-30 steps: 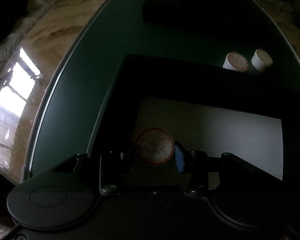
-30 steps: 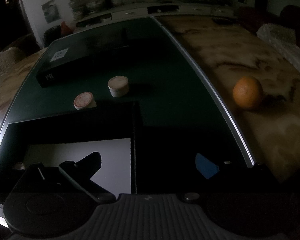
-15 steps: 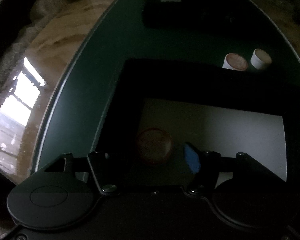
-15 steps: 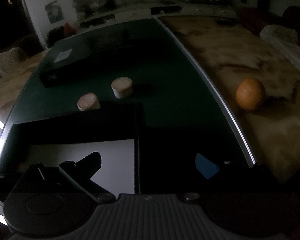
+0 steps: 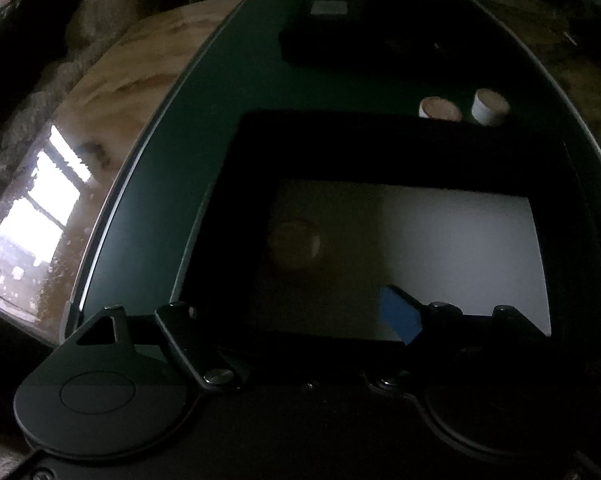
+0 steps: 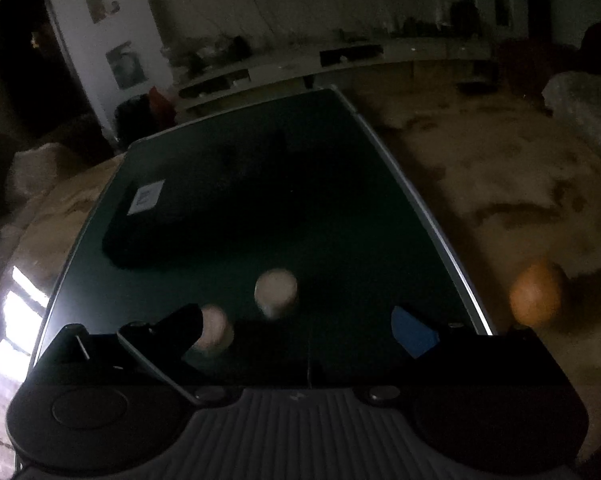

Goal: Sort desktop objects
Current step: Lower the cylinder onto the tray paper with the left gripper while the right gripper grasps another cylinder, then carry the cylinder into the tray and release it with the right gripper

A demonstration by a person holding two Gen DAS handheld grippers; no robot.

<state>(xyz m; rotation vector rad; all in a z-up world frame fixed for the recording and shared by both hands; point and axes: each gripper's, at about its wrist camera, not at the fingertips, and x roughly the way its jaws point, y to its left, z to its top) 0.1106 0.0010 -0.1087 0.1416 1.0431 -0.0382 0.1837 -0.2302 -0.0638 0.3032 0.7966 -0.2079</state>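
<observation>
Cups are what the sorting turns on: one small round cup (image 5: 294, 245) already lies in the black tray (image 5: 228, 216), on the left end of its pale floor near the tray's left wall, dim in shadow. Two more stand on the green mat just beyond the tray's far right corner, a foil-topped cup (image 6: 214, 330) and a plain white cup (image 6: 276, 292) close beside it, apart from each other. The right gripper (image 6: 296, 328) is the nearer one; its jaws stand wide and empty, and both cups lie straight ahead of them, the foil-topped one just off the left finger and the white one nearer the middle of the gap. Motion blur hides whether either cup is touched. The left gripper (image 5: 296, 316) hangs over the tray's near edge, jaws spread wide and holding nothing, the tray cup ahead of them. Each cup is round, so no long axis matters. A long black box (image 6: 204, 216) lies toward the mat's far left, and an orange (image 6: 534, 300) sits on the bare table past the mat's right edge
</observation>
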